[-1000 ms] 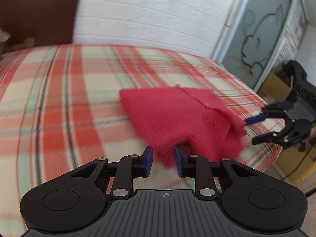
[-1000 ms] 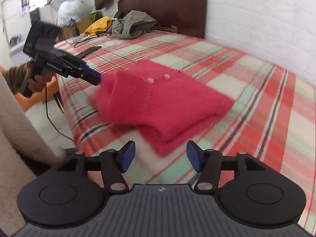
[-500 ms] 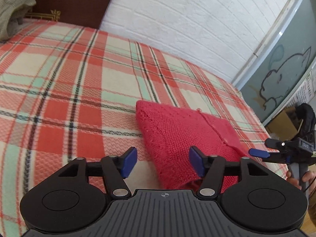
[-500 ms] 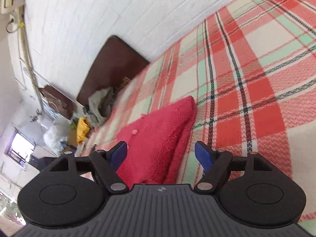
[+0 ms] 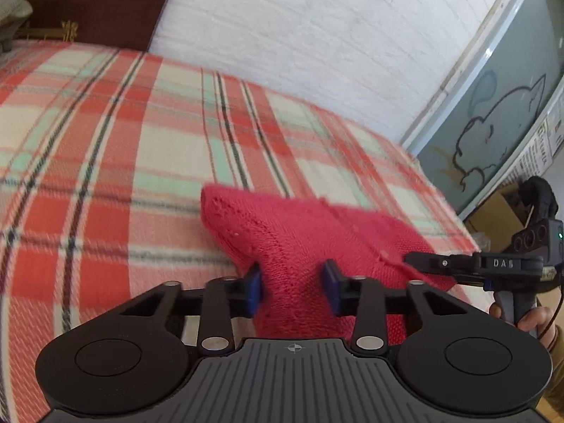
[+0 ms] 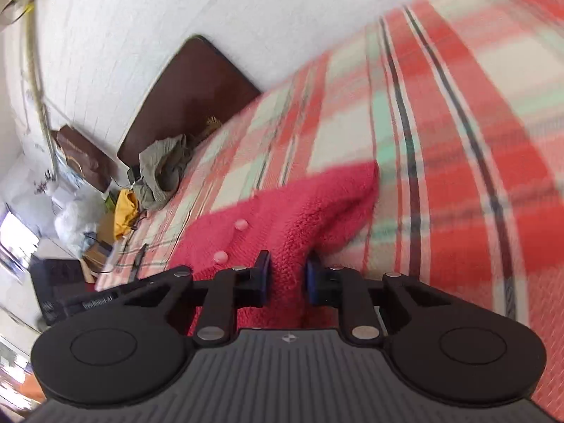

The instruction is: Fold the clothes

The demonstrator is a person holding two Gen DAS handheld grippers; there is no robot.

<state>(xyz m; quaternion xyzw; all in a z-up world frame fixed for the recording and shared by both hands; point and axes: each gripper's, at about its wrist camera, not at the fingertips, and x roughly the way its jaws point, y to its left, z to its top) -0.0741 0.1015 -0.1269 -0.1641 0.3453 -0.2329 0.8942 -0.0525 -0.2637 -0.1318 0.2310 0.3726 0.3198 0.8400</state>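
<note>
— Left wrist view: where is the sweater [image 5: 299, 246]?
— On the bed [image 5: 105, 162], bunched between the closing left tongs [image 5: 292, 288], pads pressing it.
— Right tongs [image 6: 287, 279]?
— Closing too, pinching its near fold [image 6: 287, 246].

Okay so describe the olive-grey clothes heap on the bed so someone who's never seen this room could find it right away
Start at the bed with the red, cream and mint plaid blanket and follow it up to the dark brown headboard. Right at the foot of that headboard sits the crumpled clothes heap. It is dull olive-grey and unfolded, unlike the bright red knit garment nearer the camera or the yellow item beside the bed.
</note>
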